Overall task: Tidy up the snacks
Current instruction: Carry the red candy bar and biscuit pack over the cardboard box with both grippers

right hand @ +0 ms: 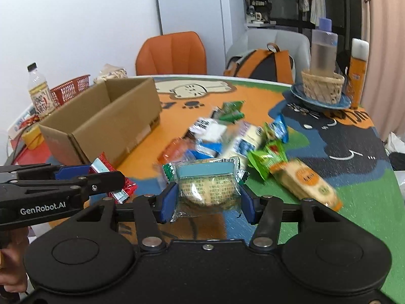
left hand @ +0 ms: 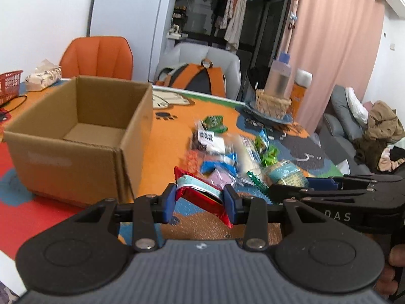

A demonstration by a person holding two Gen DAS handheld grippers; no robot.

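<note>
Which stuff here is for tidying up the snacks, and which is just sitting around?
For the job:
left claw gripping the red snack
right claw gripping the cake packet
snack pile
cardboard box

Just lying about:
red basket
drink bottle
backpack
wicker basket

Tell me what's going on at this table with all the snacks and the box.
A person is sorting snacks with a handheld gripper in each hand. The left gripper is clamped on a red foil snack packet, and the right gripper is clamped on a clear-wrapped round pastry with a teal label. Both are held above the colourful table mat. The open brown cardboard box looks empty, and a loose pile of wrapped snacks still lies on the mat beside it.
</note>
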